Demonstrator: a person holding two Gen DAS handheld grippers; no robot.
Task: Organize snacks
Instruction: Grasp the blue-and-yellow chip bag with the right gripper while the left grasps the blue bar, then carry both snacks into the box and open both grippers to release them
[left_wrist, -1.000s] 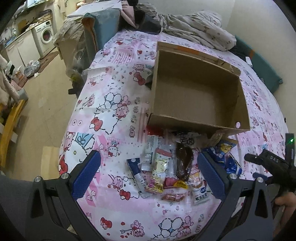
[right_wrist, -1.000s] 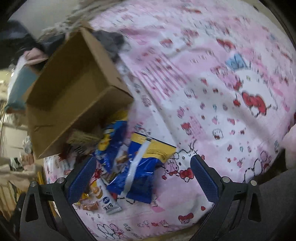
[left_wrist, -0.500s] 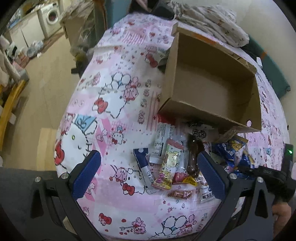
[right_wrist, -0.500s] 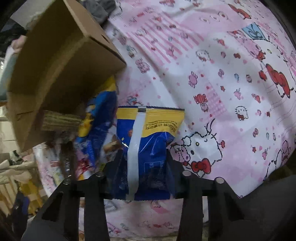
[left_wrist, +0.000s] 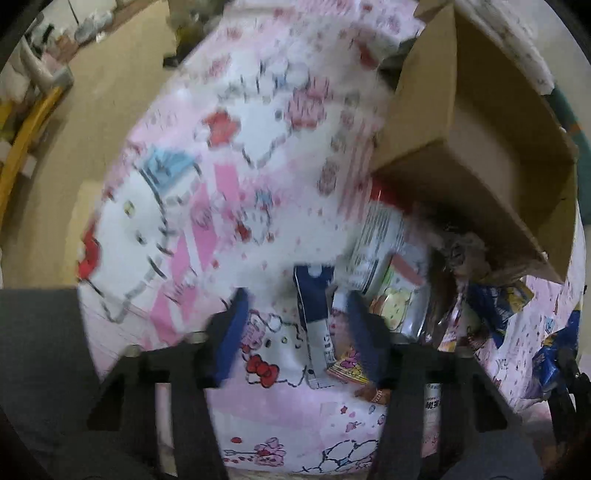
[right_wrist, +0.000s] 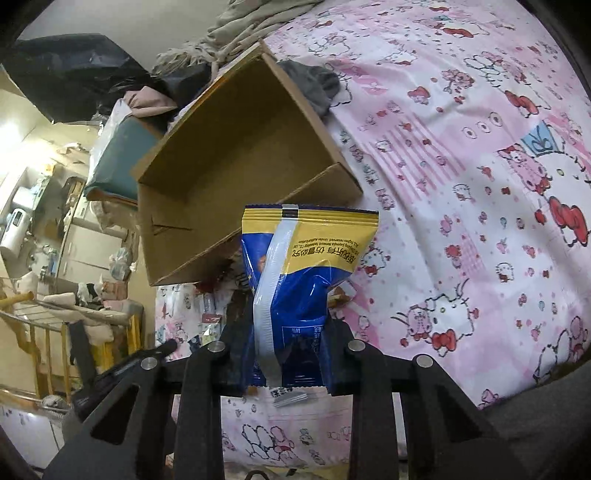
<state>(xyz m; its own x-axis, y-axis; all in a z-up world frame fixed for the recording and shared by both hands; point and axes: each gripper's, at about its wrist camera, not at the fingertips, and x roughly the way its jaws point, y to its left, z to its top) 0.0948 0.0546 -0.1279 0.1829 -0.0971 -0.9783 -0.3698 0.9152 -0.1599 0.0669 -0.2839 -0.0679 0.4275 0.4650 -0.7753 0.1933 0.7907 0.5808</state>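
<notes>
My right gripper (right_wrist: 290, 354) is clamped on a blue and yellow snack bag (right_wrist: 301, 266), held upright with its yellow sealed end pointing away from me. The bag is lifted off the pink cartoon-print bedsheet (right_wrist: 461, 184). Just beyond it sits the open cardboard box (right_wrist: 229, 162), empty as far as I can see, its near wall partly hidden behind the bag. A grey cloth (right_wrist: 314, 86) lies against the box's far corner.

My left gripper (left_wrist: 295, 325) hangs partly open, holding nothing, above a navy and white stick packet (left_wrist: 314, 317) lying between its fingers. The view is motion-blurred. Right of it, the snack pile (left_wrist: 406, 288) is crowded against the box's near wall (left_wrist: 461, 195), with a white labelled pouch (left_wrist: 373, 240) and blue packets (left_wrist: 495, 299) overlapping.
</notes>
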